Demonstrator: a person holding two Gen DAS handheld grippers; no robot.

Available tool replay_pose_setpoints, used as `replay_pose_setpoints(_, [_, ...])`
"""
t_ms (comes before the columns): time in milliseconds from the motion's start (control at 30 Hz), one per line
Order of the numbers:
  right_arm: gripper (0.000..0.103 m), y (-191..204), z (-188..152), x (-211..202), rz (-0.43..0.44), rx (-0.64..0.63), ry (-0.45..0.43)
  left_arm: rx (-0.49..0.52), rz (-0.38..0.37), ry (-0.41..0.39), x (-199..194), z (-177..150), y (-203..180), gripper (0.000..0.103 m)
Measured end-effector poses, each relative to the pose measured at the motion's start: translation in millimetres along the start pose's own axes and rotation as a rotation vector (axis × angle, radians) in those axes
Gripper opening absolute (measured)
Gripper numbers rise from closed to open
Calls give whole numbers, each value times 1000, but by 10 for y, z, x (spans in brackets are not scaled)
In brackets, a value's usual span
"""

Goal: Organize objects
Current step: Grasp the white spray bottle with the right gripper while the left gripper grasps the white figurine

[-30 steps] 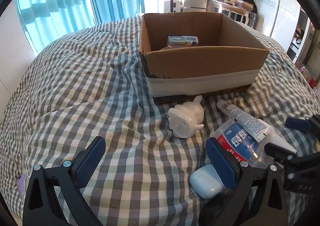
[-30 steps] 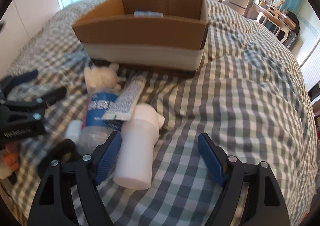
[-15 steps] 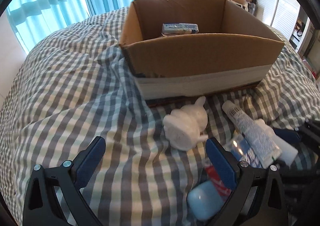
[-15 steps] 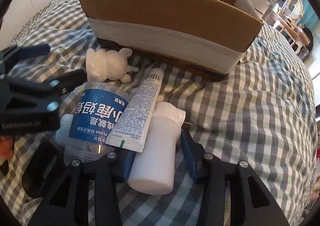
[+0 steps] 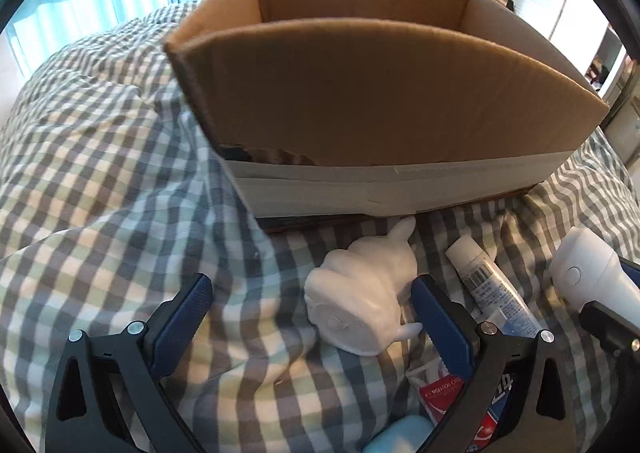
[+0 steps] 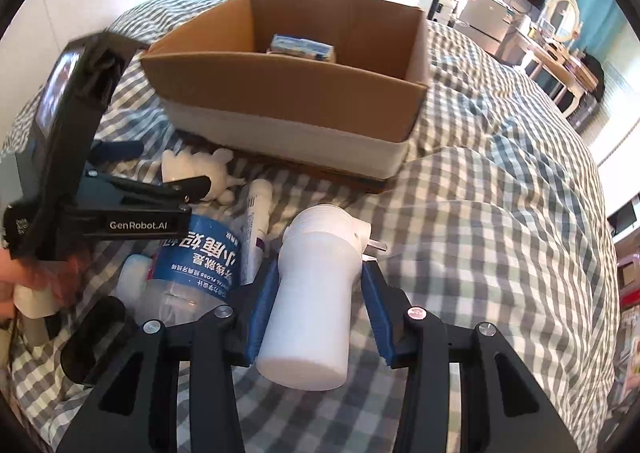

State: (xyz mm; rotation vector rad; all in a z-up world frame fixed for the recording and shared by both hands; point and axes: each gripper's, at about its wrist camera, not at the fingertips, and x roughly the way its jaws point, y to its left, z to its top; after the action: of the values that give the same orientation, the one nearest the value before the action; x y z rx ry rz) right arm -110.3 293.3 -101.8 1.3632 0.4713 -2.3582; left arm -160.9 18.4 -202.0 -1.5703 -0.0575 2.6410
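A cardboard box (image 5: 384,101) (image 6: 280,93) stands on the checked bedspread with a blue packet (image 6: 303,47) inside. My right gripper (image 6: 320,289) is shut on a white plug-in device (image 6: 316,293) (image 5: 592,277), lifted a little off the bed. My left gripper (image 5: 312,313) (image 6: 160,173) is open around a white rabbit figurine (image 5: 360,305) (image 6: 196,169), which lies on its side by the right finger. A white tube (image 5: 488,289) (image 6: 256,213) lies beside it.
A clear bottle with a blue label (image 6: 192,265), a pale blue case (image 5: 400,433) and a red-and-blue packet (image 5: 444,393) lie near the front. A dresser with a mirror (image 6: 560,33) stands beyond the bed.
My right gripper closed on the white device and lifted it. My left gripper moved forward and lower, so the rabbit figurine now sits between its open fingers.
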Motion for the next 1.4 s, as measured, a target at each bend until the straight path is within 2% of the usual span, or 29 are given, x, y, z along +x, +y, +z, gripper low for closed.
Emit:
replay_pose_setpoints(33, [43,-3,1,7,9,8,-1,-3,-11,0,16,2,3,98])
replay_pose_setpoints(67, [43,-8,1,18,17,14,1,-3,-30,3,28,3,4,92])
replay_pose_setpoints(200, [43,-58,-45,75,26,27,9,40,-98,-8,-10,-14,-93,57])
replay_pose_setpoints(300, [43,-19,-48,75,31,33,6,68,-83,-20,-51,-31,-145,56])
replay_pose_setpoints(433, [43,-26,-80,25,29,37,0,45,-76,-25,-134,-49,-114,56])
replay_pose_setpoints(733, [43,36,-101,-266,4,29,-44,81,-7,-74,-514,-151,-189,55])
replay_pose_setpoints(1000, [43,110,-113,-471,-5,26,-85,112,-23,-125,-910,-332,-254,52])
replay_pose_setpoints(1033, [43,124,-112,-492,-4,27,-88,120,-16,-124,-923,-276,-378,52])
replay_pose_setpoints(1233, [43,201,-94,-663,-6,20,-119,102,-10,-127,-1161,-581,-313,51])
replay_pose_setpoints(1400, [43,242,-122,-817,-16,11,-146,111,0,-157,-1323,-518,-397,51])
